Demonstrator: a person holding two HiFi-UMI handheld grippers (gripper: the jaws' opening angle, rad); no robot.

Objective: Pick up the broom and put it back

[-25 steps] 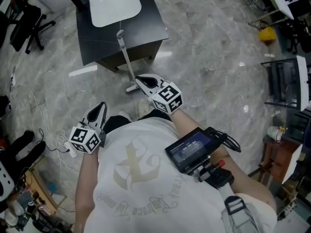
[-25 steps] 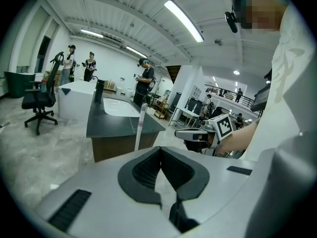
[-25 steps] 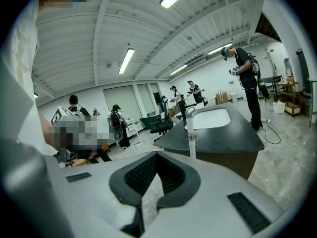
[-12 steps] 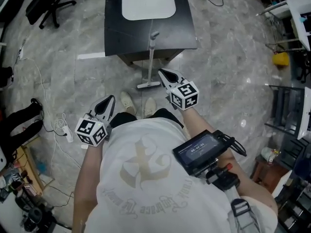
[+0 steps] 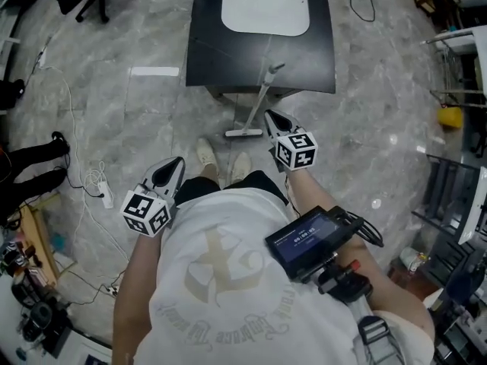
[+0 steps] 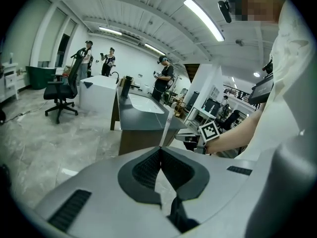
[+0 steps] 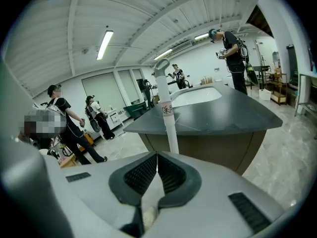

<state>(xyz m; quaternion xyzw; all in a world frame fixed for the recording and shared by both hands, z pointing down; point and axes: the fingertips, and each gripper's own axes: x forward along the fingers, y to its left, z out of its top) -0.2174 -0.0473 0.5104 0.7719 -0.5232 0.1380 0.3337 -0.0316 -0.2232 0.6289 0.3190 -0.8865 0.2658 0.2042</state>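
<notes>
Overhead, slim pale broom (image 5: 261,101) leans on matte dark counter (image 5: 205,52), flat head seemingly on glossy marbled floor (image 5: 137,120); ribbed-padded left tool (image 5: 176,163) and right tool (image 5: 269,115) both closed, empty.

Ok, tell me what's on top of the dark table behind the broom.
A white rounded slab lies on the dark table; the broom leans against its near edge. Anything beneath the slab is covered.

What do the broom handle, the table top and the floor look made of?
The broom handle is pale and smooth, so probably plastic or painted metal; the look leaves it open. The table top is a dark, matte, flat slab, likely laminate board. The floor is grey and veined with bright glints, so polished stone or tile.
</notes>
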